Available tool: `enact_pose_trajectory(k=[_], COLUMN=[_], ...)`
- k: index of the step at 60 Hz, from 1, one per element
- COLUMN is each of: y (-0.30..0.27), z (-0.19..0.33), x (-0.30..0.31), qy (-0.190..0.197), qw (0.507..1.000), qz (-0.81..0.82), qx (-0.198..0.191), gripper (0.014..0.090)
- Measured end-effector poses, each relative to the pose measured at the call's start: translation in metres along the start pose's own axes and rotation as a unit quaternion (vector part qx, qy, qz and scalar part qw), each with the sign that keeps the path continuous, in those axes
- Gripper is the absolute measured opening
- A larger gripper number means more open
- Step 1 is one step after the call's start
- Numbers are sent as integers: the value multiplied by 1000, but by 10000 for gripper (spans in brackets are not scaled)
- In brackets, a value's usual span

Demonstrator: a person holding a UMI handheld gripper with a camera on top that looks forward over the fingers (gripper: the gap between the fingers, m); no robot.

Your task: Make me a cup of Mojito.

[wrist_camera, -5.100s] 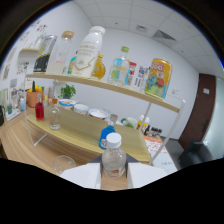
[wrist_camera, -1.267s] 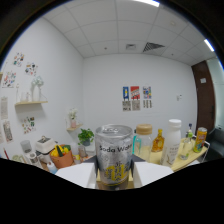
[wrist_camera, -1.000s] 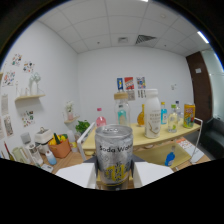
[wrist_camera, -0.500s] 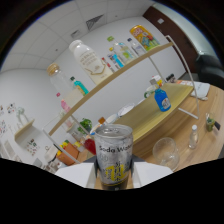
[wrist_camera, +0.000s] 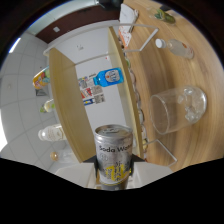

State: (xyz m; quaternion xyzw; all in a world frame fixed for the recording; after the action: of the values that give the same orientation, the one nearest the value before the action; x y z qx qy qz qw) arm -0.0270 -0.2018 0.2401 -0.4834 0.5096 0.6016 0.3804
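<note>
View rolled well over; wooden surface (wrist_camera: 165,60) runs along one side, wooden shelf (wrist_camera: 62,107) beside it against the white wall. On the surface, a clear glass tumbler (wrist_camera: 176,111) with ice cubes inside sits just beyond and to one side of the can. Blue-labelled bottle (wrist_camera: 107,76) lies between shelf and surface; small clear bottle (wrist_camera: 175,47) farther off on the surface. Tool (wrist_camera: 114,172) clamps a silver soda water can (wrist_camera: 114,151), both fingers pressing its sides, can tilted hard toward the glass. Judgement: pour phase starting. Risks: can mouth is not over the rim yet, so soda may hit the surface; a fast tilt makes it foam over the ice; a thin wet can may slip or dent in the grip.
</note>
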Motion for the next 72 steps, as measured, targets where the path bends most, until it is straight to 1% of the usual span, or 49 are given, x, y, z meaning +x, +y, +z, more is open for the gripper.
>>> enact_pose_trajectory(k=[8, 17, 21, 25, 32, 37, 41, 44, 49, 54, 56, 61, 65, 67, 72], y=[-6, -10, -13, -13, -12, -9, -4, -1, 2, 10, 14, 20, 24, 26, 26], z=[2, 2, 2, 2, 0, 1, 1, 1, 1, 0, 0, 4, 7, 9, 14], x=[3, 0, -1, 0, -4, -13, -22, -32, -43, -45, -43, -23, -1, 13, 49], qy=[-24, -48, -50, -45, -31, -9, 12, 22, 40, 56, 57, 77, 89, 97, 118], qw=[993, 984, 982, 984, 993, 1000, 992, 974, 922, 868, 844, 778, 736, 721, 705], qz=[114, 171, 182, 174, 112, -4, -122, -223, -385, -493, -533, -624, -671, -686, -699], qx=[5, 6, 9, 9, 12, 7, 2, 4, 13, 16, 14, 7, -6, -12, -40], gripper=[505, 506, 509, 506, 508, 509, 510, 511, 514, 513, 511, 509, 508, 509, 508])
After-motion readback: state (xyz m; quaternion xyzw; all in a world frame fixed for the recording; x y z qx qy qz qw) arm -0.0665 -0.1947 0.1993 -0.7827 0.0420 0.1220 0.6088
